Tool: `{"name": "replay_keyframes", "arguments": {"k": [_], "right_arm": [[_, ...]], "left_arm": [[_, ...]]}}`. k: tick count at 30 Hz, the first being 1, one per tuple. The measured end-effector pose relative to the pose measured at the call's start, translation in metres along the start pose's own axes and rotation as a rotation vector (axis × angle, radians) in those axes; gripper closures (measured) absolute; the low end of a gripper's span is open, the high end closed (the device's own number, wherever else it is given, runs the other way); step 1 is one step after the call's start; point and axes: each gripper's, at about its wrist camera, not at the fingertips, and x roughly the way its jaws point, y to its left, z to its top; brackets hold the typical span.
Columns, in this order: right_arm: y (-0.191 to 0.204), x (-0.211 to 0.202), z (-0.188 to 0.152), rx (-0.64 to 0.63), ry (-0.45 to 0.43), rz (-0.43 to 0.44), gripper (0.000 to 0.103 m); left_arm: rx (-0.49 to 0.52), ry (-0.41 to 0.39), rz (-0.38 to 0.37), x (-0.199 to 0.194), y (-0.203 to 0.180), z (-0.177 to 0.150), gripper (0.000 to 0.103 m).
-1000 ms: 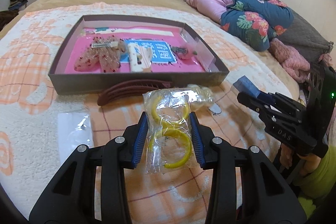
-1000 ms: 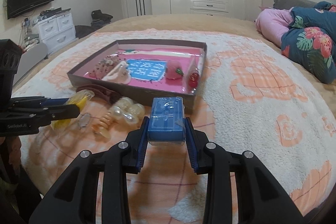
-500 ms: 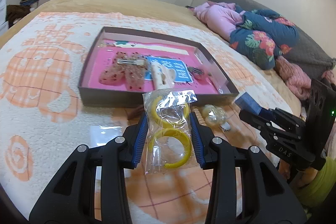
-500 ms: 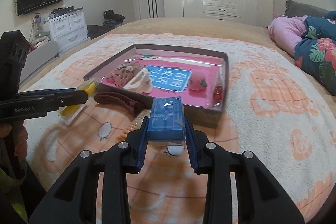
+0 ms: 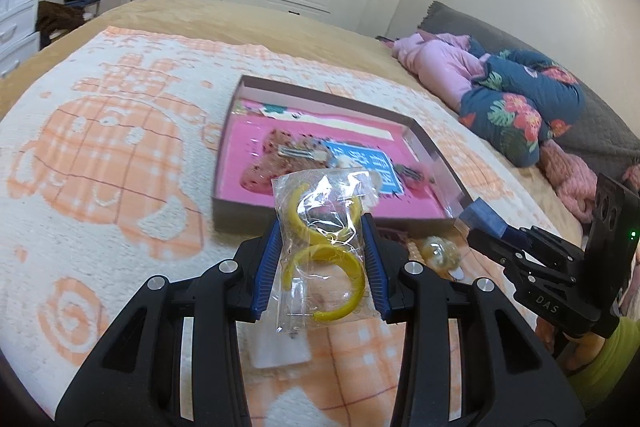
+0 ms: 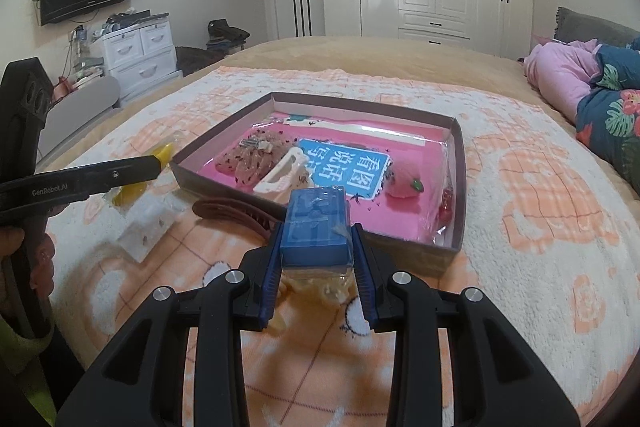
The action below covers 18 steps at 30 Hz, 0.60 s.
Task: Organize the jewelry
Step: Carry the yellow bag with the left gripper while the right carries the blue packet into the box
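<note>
The clear bag of yellow hoop earrings (image 5: 320, 251) is clamped between the blue ribbed pads of the left gripper (image 5: 320, 259), held clear of the bedspread just short of the near wall of the tray (image 5: 248, 217). The blue box (image 6: 316, 227) is clamped in the right gripper (image 6: 316, 267), likewise just short of the tray's near wall.

Risks, as judged: the bag is slick, crinkled film, pinched at its sides only; it may slide or fold, and the rigid, curved hoops could shift inside. The box is hard, rectangular and film-wrapped, so its sides may slip on the pads. Both loads head for one tray, so the grippers may collide.

The tray is a shallow cardboard rectangle with a glossy pink floor. Beside its near wall lie a brown toothed hair claw (image 6: 236, 211) and pearly beads (image 5: 438, 251). The bedspread (image 6: 540, 227) under it is soft and plush, an unsteady base.
</note>
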Motion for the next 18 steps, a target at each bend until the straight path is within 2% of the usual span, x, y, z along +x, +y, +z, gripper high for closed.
{"name": "replay_keyframes", "arguments": {"k": [9,18], "right_arm": [[-0.006,0.009,0.015,0.001,-0.02,-0.025,0.072],[-0.024,0.016,0.027,0.022,-0.04,-0.074,0.072]], "left_arm": [[-0.047,-0.041,0.023,-0.003,0.019,0.013,0.072],[-0.053,-0.063,0.035,0.004,0.027,0.032,0.072]]}}
